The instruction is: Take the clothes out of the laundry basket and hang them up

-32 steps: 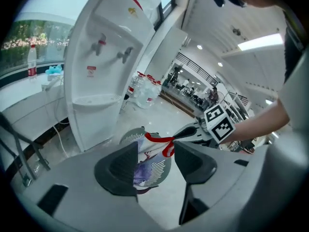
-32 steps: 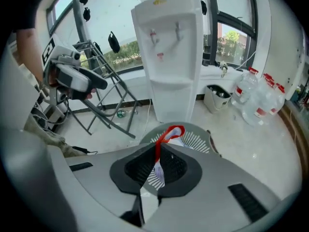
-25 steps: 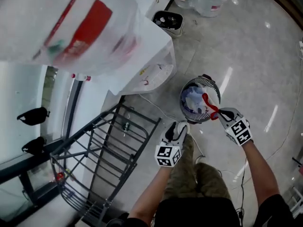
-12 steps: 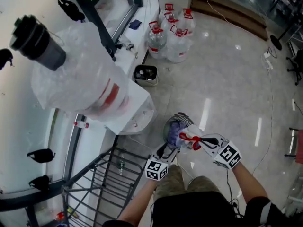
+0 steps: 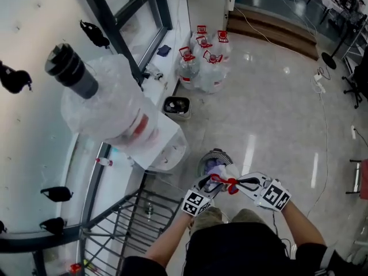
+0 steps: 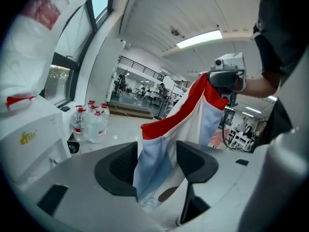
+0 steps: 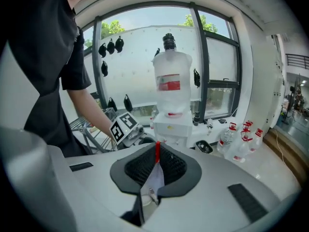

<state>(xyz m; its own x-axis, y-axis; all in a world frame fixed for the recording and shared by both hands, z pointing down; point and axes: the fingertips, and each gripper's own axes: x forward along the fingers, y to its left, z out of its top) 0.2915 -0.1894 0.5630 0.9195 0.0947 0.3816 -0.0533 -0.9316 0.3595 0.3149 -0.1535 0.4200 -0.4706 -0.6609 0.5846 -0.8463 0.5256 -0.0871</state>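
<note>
A white and pale blue garment with red trim hangs over the round laundry basket, which holds more clothes. My right gripper is shut on its red-edged corner. In the left gripper view the garment drops from the right gripper down between my left gripper's jaws. Those jaws are opening and stand wide, with the cloth loose between the pads. In the head view the left gripper sits just left of the cloth.
A water dispenser with an upturned bottle stands at the left by the window. A metal drying rack is at the lower left. Several water jugs and a small black tub stand on the glossy floor beyond the basket.
The right gripper has lifted the garment up out of the basket. The left gripper has come in from the left, so the cloth is between its jaws. The head view has tilted up.
</note>
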